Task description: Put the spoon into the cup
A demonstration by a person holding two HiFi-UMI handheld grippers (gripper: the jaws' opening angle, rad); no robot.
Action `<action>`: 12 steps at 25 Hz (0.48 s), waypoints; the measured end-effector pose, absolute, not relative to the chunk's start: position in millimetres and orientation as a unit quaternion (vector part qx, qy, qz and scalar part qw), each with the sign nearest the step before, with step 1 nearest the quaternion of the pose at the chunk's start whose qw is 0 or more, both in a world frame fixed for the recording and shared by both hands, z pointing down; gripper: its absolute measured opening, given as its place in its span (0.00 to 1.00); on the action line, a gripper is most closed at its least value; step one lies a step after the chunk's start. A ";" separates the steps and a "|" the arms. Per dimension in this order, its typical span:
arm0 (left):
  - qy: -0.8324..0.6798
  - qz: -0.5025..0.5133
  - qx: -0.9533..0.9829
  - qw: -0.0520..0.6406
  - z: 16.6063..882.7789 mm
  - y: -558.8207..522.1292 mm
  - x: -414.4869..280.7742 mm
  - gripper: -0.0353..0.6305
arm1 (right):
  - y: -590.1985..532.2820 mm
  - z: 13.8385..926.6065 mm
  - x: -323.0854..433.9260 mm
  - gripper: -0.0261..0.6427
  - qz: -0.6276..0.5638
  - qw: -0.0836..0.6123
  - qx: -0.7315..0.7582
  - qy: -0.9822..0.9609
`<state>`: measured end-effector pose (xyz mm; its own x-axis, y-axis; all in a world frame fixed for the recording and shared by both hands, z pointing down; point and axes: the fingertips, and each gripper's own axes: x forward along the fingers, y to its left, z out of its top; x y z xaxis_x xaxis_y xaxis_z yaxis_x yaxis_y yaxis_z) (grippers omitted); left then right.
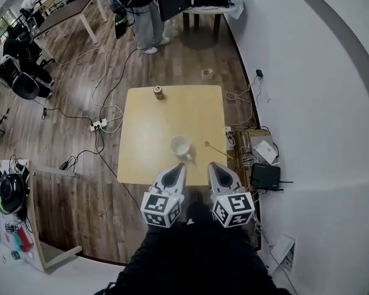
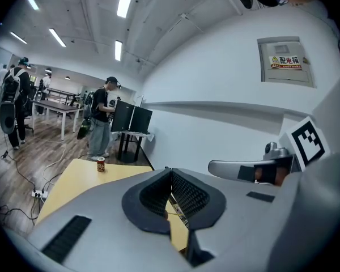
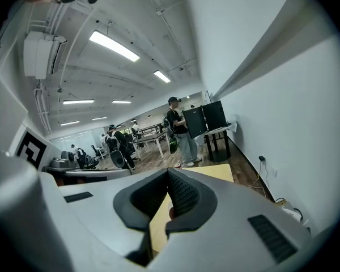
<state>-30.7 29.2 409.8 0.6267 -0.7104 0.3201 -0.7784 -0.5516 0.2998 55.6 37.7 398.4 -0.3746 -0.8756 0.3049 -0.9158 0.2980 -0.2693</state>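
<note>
Hovering side by side at the near edge of a yellow table (image 1: 141, 121), the left gripper (image 1: 179, 166) and the right gripper (image 1: 213, 165) both pointed forward and slightly downward. Each had its jaws pressed together with nothing between them. A thin spoon (image 1: 216, 150) lay flat on the table just ahead of the right gripper, with its round end nearer the cup and its handle trailing off to that gripper's right. A white cup (image 1: 180, 147) stood upright just ahead of the left gripper, near the spoon but apart from it. A small can (image 1: 158, 92) stood well beyond both grippers, at the far edge.

The pickup had not begun. To do it well, the right gripper would likely need to spread its jaws, tip more steeply down and close across the handle near its middle — so the spoon stays level when lifted. The left gripper could steady the cup.
</note>
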 end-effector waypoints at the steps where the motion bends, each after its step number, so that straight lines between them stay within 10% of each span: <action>1: -0.424 0.082 0.877 0.211 411.9 23.0 -24.5 0.10 | 30.7 400.3 61.7 0.07 0.204 0.050 0.557 -0.804; 12: -0.414 0.116 0.871 0.239 454.5 -20.8 19.2 0.10 | -12.7 452.3 110.3 0.07 0.263 0.058 0.571 -0.776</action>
<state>19.2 -20.8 454.5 0.6308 -0.6648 0.4002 -0.7760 -0.5436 0.3200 110.3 -12.7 452.3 -0.3420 -0.8550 0.3899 -0.9159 0.2106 -0.3416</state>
